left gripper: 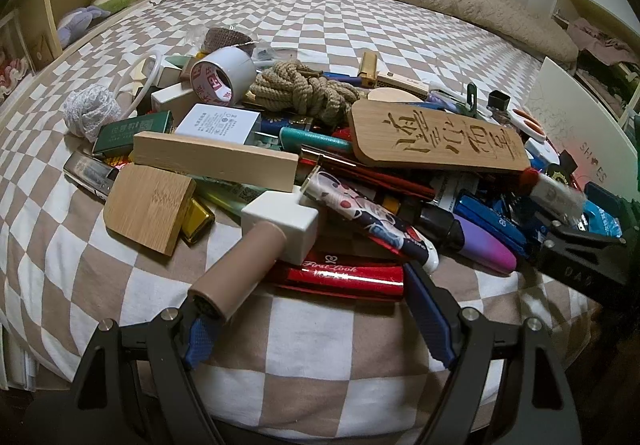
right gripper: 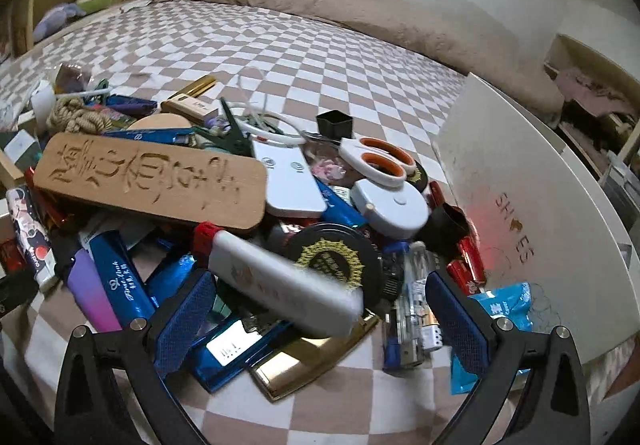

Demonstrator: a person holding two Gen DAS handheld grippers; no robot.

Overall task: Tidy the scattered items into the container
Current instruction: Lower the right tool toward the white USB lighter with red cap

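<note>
Where the checked bedspread (right gripper: 320, 57) carries the heaped clutter, the white shoe box (right gripper: 532, 213) stands at its right. The right gripper (right gripper: 320, 309) gapes over a white stick (right gripper: 280, 277); the left gripper (left gripper: 316, 321) gapes, a cardboard tube (left gripper: 240, 269) against its left finger.

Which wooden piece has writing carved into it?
The long rounded wooden plaque lying on top of the pile. The plain pale block and the small bamboo board beside it have no carving.

"First-Look" on red foil pack (left gripper: 340, 273); "SHOES" on white box (right gripper: 516, 181); "DAS" on black hand-held gripper (left gripper: 580, 265)
</note>
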